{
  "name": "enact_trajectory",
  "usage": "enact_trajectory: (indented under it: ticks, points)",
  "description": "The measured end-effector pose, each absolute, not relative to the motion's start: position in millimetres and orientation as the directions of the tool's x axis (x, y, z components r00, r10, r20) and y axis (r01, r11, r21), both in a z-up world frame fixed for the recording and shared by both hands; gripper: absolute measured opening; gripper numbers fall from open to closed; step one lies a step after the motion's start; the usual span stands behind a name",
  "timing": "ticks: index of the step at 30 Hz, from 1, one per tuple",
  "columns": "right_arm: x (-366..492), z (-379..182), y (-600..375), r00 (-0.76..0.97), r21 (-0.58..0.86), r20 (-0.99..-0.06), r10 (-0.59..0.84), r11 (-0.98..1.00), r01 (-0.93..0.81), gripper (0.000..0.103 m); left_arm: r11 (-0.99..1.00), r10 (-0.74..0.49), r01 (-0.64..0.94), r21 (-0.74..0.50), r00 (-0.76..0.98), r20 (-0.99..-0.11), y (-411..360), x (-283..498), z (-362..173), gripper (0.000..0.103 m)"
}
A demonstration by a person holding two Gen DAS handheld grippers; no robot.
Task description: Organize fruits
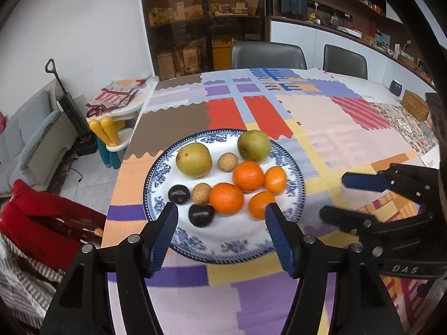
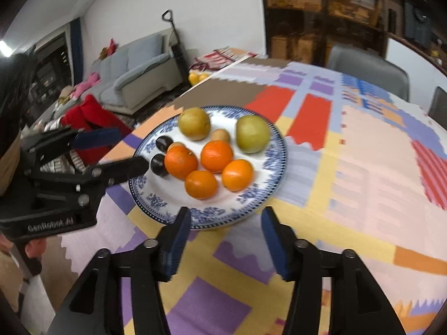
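- Round white china plate with blue floral rim (image 1: 290, 195) set near the near-left edge of the patchwork tablecloth (image 1: 335, 128); all fruit gathered on it.
- Sorted by kind, apparently: two green-yellow pears (image 1: 193, 160) far, four orange mandarins (image 1: 248, 176) right, two dark plums (image 1: 201, 215) near-left, two small tan longan-like fruits (image 1: 227, 162) between.
- Left gripper (image 1: 220, 217) above the plate's near rim, blue-padded jaws about half open, holding nothing.
- Right gripper (image 2: 226, 223) just off the plate's near edge, jaws partly open, empty.
- Likely judgement: arranging done or nearly so, both tools clear of the fruit.
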State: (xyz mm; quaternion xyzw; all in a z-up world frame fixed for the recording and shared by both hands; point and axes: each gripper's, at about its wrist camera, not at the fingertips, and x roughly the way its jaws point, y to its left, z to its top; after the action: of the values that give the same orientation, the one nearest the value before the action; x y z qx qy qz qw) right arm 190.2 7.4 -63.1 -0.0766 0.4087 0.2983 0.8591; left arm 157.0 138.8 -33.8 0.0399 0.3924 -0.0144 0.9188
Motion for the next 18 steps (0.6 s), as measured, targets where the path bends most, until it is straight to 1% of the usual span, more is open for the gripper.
enact_trajectory:
  ticks: [3,5,9,11,15,17,18]
  points:
    - [178,-50,-9,0.54,0.088,-0.725,0.427,0.835,-0.543,0.057,0.998,0.013,0.039,0.057,0.704,-0.71,129,146,-29,0.071]
    - [171,-42,-21,0.573,0.075,-0.711,0.408,0.854,-0.515,0.064,0.998,0.016,0.027,0.05,0.712,-0.702,121,138,-26,0.075]
    - [155,-28,-39,0.627,0.041,-0.684,0.373,0.877,-0.478,0.067,1.0,0.011,0.011,0.028,0.733,-0.681,106,123,-19,0.084]
    - [146,-24,-49,0.644,0.037,-0.673,0.363,0.886,-0.461,0.072,1.0,0.011,0.002,0.019,0.746,-0.666,99,114,-15,0.086]
    - [126,-16,-70,0.673,0.043,-0.656,0.343,0.906,-0.42,0.075,1.0,0.004,-0.001,0.005,0.765,-0.644,85,99,-7,0.091]
    - [118,-13,-78,0.684,0.043,-0.648,0.333,0.914,-0.404,0.079,1.0,0.005,-0.006,0.001,0.774,-0.634,78,90,-3,0.093]
    - [113,-11,-82,0.691,0.045,-0.644,0.328,0.918,-0.395,0.08,1.0,0.009,-0.011,0.001,0.776,-0.63,75,85,-2,0.094]
